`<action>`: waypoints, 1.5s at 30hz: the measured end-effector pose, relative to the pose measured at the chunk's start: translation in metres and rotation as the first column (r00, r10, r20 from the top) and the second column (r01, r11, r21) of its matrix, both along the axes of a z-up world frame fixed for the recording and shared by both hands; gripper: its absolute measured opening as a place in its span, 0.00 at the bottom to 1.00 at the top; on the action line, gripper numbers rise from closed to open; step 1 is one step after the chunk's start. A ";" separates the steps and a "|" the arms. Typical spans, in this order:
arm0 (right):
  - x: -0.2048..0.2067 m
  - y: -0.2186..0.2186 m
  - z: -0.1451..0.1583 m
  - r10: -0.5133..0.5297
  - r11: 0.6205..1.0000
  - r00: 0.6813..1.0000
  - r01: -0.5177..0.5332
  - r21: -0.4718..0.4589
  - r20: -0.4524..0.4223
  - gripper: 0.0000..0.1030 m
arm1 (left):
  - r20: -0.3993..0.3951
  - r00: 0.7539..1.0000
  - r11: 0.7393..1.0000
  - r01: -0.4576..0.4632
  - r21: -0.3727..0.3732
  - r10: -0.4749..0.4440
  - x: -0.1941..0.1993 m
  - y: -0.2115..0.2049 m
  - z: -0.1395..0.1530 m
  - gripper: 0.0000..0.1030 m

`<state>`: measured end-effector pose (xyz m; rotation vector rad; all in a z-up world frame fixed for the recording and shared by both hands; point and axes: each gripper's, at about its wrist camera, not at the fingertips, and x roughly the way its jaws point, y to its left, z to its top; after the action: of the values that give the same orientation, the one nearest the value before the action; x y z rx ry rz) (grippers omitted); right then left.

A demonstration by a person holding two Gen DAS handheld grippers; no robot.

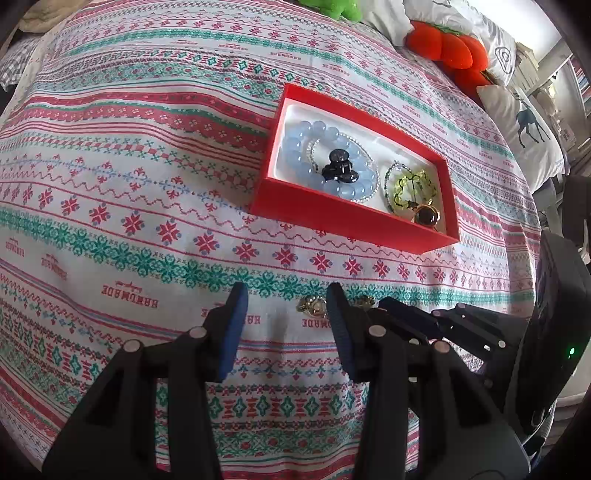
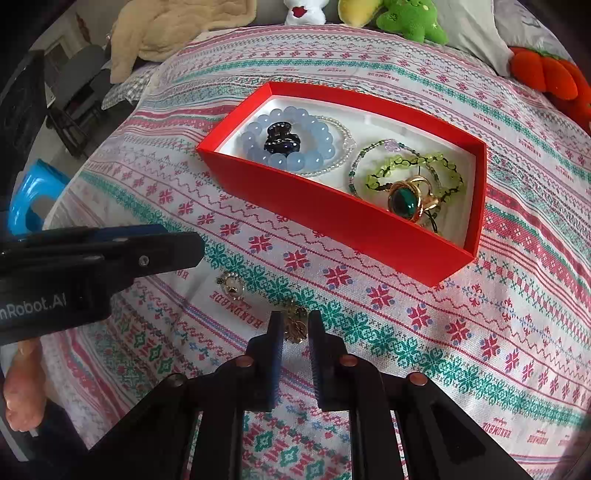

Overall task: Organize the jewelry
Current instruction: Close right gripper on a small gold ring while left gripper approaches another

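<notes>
- A small gold jewelry piece [image 2: 296, 326] lies on the bed, pinched between the blue pads of the right hand-held gripper [image 2: 296, 332], whose fingers are drawn in close on it.
- A second gold piece with a pale round face [image 2: 231, 283] lies loose on the cloth just to the left of it, near the tip of the left hand-held gripper [image 1: 286, 299].
- In the left wrist view that round piece [image 1: 313, 306] sits between the left fingers, which stand spread apart with nothing pinched and the pads not touching it.
- Beyond both lies an open red box [image 2: 332, 218] with a white lining, set at an angle on the bed.
- In its left part are a pale blue bead bracelet [image 2: 280, 160], a dark hair claw [image 2: 280, 138] resting inside the ring of beads, and a thin clear bead strand [image 2: 345, 142].
- In its right part are a green bead bracelet [image 2: 406, 164] and a gold ring with a dark green stone [image 2: 404, 201].
- The bed is covered with a bedspread [image 2: 424, 369] of red, teal and white knit-style bands printed with the word "HANDMADE".
- At the far edge are a green plush toy [image 2: 412, 18], an orange plush [image 2: 546, 72], a cream blanket [image 2: 173, 26] and a pillow with a deer print [image 1: 524, 125].
- A blue plastic object [image 2: 33, 199] shows off the left side of the bed.
</notes>
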<state>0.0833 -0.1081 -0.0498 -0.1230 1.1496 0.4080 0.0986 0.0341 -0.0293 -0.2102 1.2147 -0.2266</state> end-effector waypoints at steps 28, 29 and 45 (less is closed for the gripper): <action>0.007 -0.007 -0.003 -0.029 0.997 0.997 0.035 0.070 -0.077 0.19 | -0.019 1.000 1.000 0.018 -0.021 -0.018 0.003 -0.007 -0.004 0.44; 0.007 -0.007 -0.004 -0.031 0.996 0.996 0.037 0.078 -0.082 0.19 | -0.019 1.000 1.000 0.017 -0.023 -0.017 0.002 -0.006 -0.004 0.44; 0.008 0.017 -0.003 0.009 0.999 0.998 -0.006 0.047 -0.063 0.19 | -0.023 1.000 0.999 0.016 -0.035 -0.017 0.002 -0.008 -0.003 0.44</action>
<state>0.0908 -0.0910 -0.0526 -0.0735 1.2008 0.4475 0.1001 0.0262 -0.0322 -0.2337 1.2363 -0.2609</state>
